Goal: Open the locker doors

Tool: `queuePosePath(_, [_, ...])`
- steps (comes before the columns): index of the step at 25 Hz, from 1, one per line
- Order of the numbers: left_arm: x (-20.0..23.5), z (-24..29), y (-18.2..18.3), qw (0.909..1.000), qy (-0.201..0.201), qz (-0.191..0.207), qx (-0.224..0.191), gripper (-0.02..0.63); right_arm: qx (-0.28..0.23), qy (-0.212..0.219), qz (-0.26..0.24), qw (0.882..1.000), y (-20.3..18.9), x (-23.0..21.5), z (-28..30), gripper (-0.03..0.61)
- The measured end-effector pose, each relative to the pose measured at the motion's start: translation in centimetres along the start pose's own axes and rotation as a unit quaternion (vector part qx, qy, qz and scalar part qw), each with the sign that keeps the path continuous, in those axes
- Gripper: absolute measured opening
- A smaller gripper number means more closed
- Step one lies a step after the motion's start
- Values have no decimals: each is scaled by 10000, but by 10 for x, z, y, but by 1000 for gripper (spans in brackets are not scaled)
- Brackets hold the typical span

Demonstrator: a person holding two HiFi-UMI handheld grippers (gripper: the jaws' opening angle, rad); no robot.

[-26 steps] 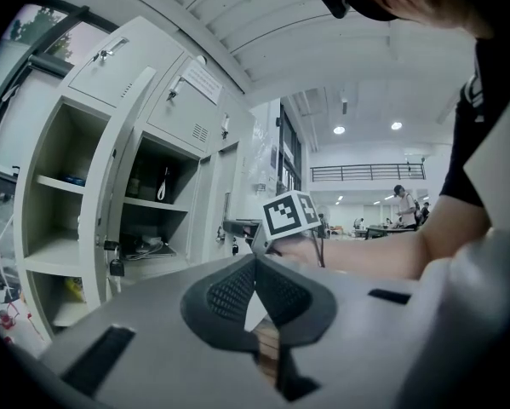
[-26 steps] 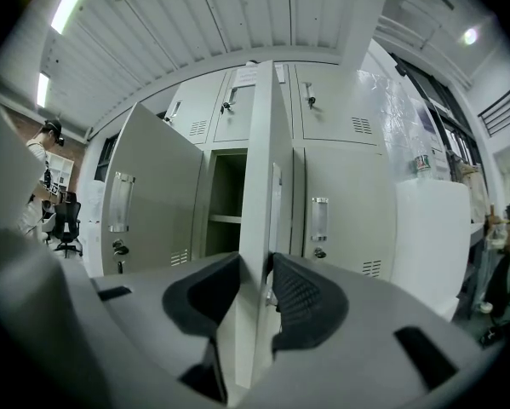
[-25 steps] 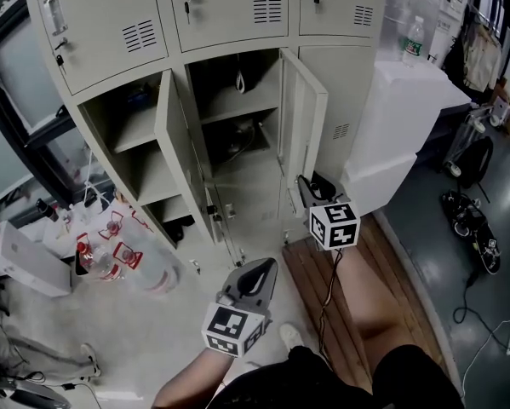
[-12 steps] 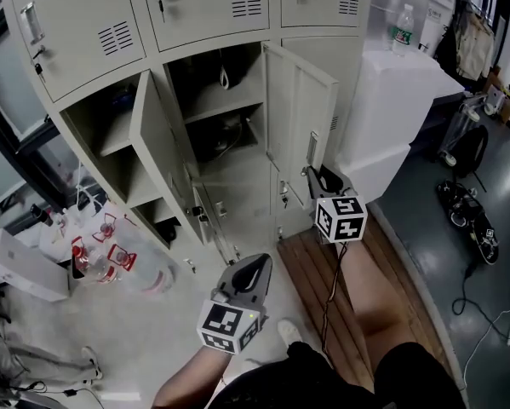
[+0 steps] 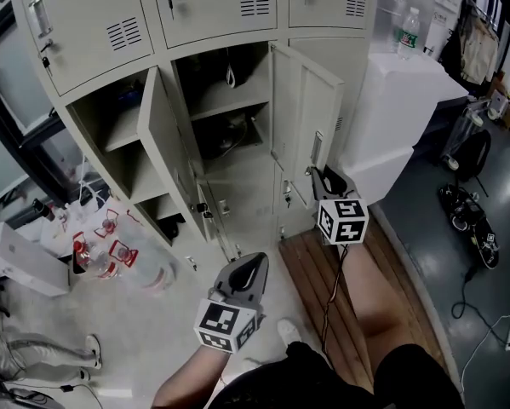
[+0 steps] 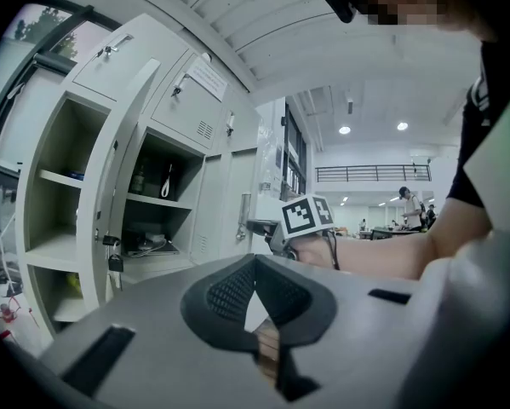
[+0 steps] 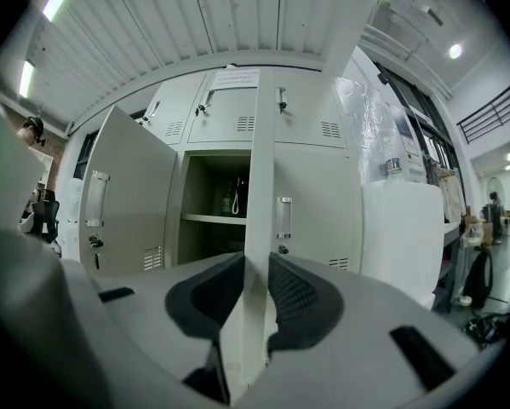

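Observation:
The beige lockers [image 5: 212,7] fill the top of the head view. The middle locker's door [image 5: 301,113] stands swung out, and my right gripper [image 5: 316,177] is shut on its free edge. In the right gripper view that door edge [image 7: 259,143] runs upright between the two pads [image 7: 299,292], which press on it. The lower left locker's door [image 5: 165,147] also hangs open. The lower right locker door [image 5: 348,75] is closed. My left gripper [image 5: 256,264] hovers low over the floor in front of the lockers, shut and holding nothing [image 6: 255,267].
A white cabinet [image 5: 399,100] with a bottle [image 5: 409,32] on top stands just right of the lockers. A pack of water bottles [image 5: 118,258] and a white box [image 5: 25,262] lie on the floor at left. A wooden board [image 5: 318,271] lies underfoot.
My right gripper has reached the middle door's free edge and closed on it. The door has swung slightly further out. The left gripper has barely moved.

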State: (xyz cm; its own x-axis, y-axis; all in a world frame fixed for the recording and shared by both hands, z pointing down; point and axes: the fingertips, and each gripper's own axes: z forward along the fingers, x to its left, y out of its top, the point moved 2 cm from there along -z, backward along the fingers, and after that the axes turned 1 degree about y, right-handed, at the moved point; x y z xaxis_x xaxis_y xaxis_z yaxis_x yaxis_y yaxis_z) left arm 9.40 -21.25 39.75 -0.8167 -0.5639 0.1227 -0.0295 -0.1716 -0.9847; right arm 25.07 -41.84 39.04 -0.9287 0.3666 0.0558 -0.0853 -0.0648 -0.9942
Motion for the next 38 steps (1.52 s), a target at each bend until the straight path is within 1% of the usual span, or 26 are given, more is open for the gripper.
queuePosePath(7, [12,-29,-3,9998,219,31,-15,3,-39,-219,-22,9998,0,10,-26,80])
queuePosePath(9, [16,-41,-3,9995,300,16,-48,3,-57,-185,1,9998,0,19,-37,57])
queuePosePath(10, [17,-47,-3,9994,340,9,-70,3,-68,-123,23,9999,1,26,-43,22])
queuePosePath(11, [19,-54,-3,9992,381,4,-93,3,-76,-37,45,10000,1,34,-48,2])
queuePosePath(16, [26,-87,-2,9982,575,-25,-188,3,5,382,134,9992,-2,83,-76,0])
queuePosePath(20, [28,-110,-5,9975,688,35,-186,3,28,696,222,9973,-1,123,-101,0])
queuePosePath(26, [28,-140,-5,9937,1075,-39,-318,3,12,1292,218,9914,4,169,-136,0])
queuePosePath(32, [12,-157,-2,9872,1543,-82,-400,3,12,1798,190,9835,8,186,-164,0])
queuePosePath(38, [-26,-159,-4,9801,1928,-185,-444,3,118,2274,166,9736,2,179,-196,0])
